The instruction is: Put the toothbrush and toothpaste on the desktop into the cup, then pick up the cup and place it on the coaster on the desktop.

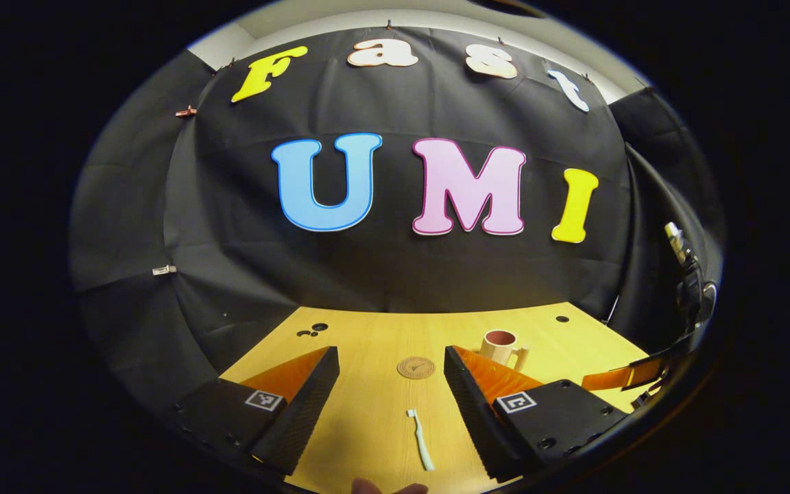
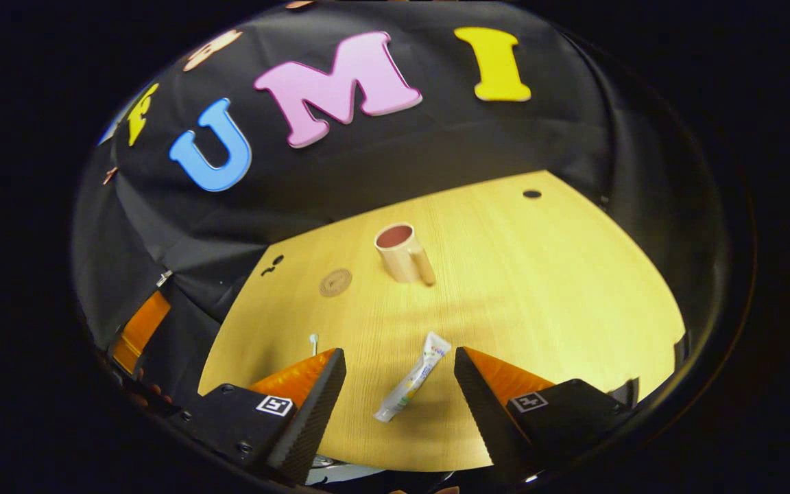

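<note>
toothbrush [image 1: 420, 439]: flat on the desktop [image 1: 367, 412] between your left gripper [image 1: 391, 374] fingers; light, thin, probably slippery, so pinch mid-handle.
toothpaste [image 2: 412, 379]: lies between your right gripper [image 2: 400, 374] fingers; soft tube, squeeze the body gently.
cup [image 2: 402, 252]: upright, empty, near the coaster [image 2: 335, 282].
grippers: both wide apart, holding nothing.

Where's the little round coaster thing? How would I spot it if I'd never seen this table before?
Look at the yellow wooden desktop in front of the black cloth wall. In the right gripper view the coaster lies flat to the left of the pinkish cup, apart from it. It is the only flat brown disc there, ringed on top; the toothpaste and toothbrush are long and thin.
</note>
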`<state>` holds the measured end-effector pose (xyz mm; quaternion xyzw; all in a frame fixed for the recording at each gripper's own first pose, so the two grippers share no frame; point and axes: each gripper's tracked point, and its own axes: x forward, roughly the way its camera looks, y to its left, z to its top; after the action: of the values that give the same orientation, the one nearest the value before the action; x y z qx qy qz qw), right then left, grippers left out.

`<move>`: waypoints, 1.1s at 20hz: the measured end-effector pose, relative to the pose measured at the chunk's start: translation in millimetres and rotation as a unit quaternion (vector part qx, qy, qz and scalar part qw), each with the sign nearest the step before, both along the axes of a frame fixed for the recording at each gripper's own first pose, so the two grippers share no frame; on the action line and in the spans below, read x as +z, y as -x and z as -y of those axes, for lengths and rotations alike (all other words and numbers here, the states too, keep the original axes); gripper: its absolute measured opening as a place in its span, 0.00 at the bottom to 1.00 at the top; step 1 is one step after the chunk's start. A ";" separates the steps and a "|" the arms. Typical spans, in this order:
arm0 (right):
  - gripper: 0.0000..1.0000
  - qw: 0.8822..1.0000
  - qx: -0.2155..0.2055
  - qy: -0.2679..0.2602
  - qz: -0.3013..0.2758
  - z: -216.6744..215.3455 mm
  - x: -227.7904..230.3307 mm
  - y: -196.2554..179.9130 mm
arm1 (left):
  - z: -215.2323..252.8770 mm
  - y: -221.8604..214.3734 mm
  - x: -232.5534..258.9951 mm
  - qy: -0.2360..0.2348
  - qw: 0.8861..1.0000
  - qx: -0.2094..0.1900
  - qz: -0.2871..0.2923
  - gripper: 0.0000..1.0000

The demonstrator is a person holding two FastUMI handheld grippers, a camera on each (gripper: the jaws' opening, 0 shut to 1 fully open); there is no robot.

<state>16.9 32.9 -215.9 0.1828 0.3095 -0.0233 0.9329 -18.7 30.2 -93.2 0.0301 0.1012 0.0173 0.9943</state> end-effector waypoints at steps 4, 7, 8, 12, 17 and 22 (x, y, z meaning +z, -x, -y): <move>0.98 0.997 -0.023 -0.010 -0.073 -0.1 -65.8 -19.5 | -11.4 1.5 -21.1 -0.002 1.000 0.006 -0.020 0.97; 0.98 0.994 -0.025 -0.011 -0.102 -4.9 -97.8 -34.4 | -23.8 1.1 -36.7 0.001 0.999 0.017 -0.034 0.97; 0.98 0.993 -0.026 -0.012 -0.113 -5.5 -106.3 -36.7 | -26.6 0.3 -41.3 0.004 0.999 0.020 -0.038 0.97; 0.98 0.986 -0.046 -0.046 -0.151 -14.0 -133.4 -44.4 | -38.5 -6.6 -53.1 0.008 0.998 0.029 -0.047 0.97; 0.81 0.984 -0.047 -0.051 -0.166 -19.0 -139.1 -57.3 | -53.1 -12.2 -59.9 0.017 0.998 0.045 -0.049 0.97; 0.34 0.981 -0.045 -0.029 -0.187 -21.0 -147.2 -59.0 | -62.0 -10.2 -69.3 0.027 0.996 0.060 -0.061 0.97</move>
<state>75.9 53.9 -363.1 0.2161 0.4701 -0.0903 0.8510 -8.5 92.2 -162.6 -0.0015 0.1636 0.0726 0.9839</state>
